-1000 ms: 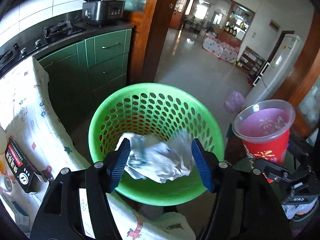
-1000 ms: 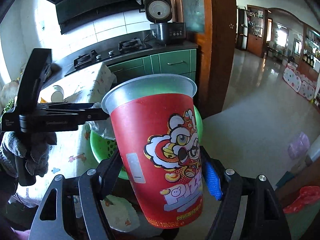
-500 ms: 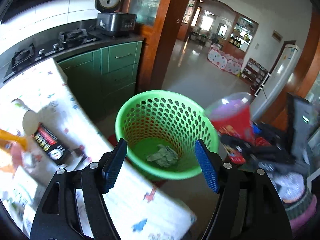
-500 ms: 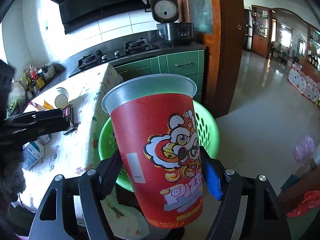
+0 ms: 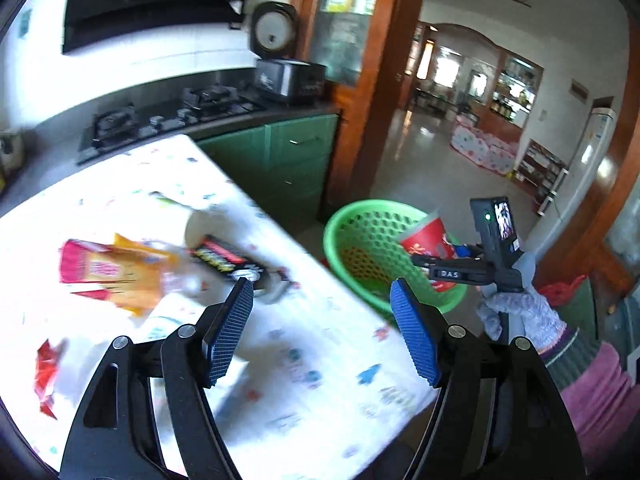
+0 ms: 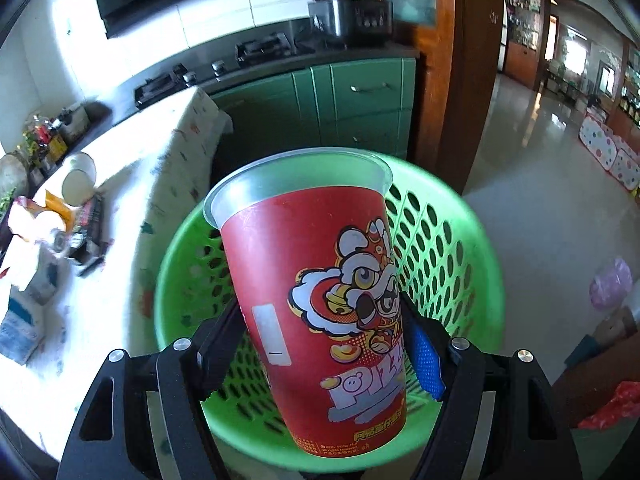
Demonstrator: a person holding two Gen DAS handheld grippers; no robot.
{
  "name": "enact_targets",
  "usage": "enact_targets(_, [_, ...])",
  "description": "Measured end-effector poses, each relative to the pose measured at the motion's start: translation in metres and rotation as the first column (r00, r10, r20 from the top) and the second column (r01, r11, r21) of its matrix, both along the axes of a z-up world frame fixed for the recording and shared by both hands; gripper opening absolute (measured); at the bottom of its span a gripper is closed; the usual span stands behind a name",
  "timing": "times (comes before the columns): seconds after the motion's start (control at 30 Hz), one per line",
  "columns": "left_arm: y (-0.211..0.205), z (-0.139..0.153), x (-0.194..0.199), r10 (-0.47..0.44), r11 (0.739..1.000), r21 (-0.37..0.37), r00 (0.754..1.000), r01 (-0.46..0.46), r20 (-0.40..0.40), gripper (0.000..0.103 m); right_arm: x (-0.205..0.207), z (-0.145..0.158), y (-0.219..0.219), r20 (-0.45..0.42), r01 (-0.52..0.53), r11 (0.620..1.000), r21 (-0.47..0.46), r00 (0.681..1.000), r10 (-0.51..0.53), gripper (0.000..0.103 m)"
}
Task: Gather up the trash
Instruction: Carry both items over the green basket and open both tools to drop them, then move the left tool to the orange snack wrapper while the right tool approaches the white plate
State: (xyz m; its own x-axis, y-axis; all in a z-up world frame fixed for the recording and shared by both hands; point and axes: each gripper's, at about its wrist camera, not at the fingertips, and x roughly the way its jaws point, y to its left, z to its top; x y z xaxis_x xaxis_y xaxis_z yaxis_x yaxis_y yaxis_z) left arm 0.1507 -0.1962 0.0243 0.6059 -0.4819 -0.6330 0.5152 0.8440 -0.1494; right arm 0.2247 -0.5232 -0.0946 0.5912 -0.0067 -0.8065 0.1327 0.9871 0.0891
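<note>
Right gripper [image 6: 324,340] has its pads clamped on the red paper cup [image 6: 320,300], lion-dance print facing the camera, and the cup hangs over the mouth of the green perforated basket [image 6: 452,248]. Left gripper [image 5: 322,332] is over the white printed tablecloth [image 5: 304,360], jaws wide and just been opening, nothing between them. Ahead of it on the cloth lie a black carton [image 5: 228,258], an orange packet [image 5: 132,276] and a pale cup [image 5: 200,224] on its side, all blurred, so that reading is tentative. A gloved hand [image 5: 516,308] carries the right tool.
</note>
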Motion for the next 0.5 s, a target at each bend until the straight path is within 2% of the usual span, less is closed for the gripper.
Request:
enact_targets(0.13, [0.044, 0.005, -0.002, 0.076, 0.997, 0.008, 0.997, -0.076, 0.014, 0.072, 0.007, -0.012, -0.002, -0.025, 0.02, 1.0, -0.021, 0.999, -0.021, 0.075])
enact_targets(0.27, [0.089, 0.011, -0.003, 0.178, 0.984, 0.003, 0.984, -0.178, 0.019, 0.072, 0.002, -0.012, -0.003, -0.01, 0.038, 0.999, -0.034, 0.999, -0.039, 0.08])
enact_targets(0.43, [0.137, 0.006, 0.0, 0.261, 0.965, 0.011, 0.965, -0.261, 0.0, 0.072, -0.014, 0.008, 0.005, 0.054, 0.062, 0.997, -0.036, 0.997, -0.06, 0.086])
enact_targets(0.5, [0.151, 0.0, 0.001, 0.278, 0.961, -0.004, 0.96, -0.278, -0.035, 0.072, -0.023, 0.02, 0.013, 0.088, 0.061, 0.998, -0.033, 0.994, -0.058, 0.089])
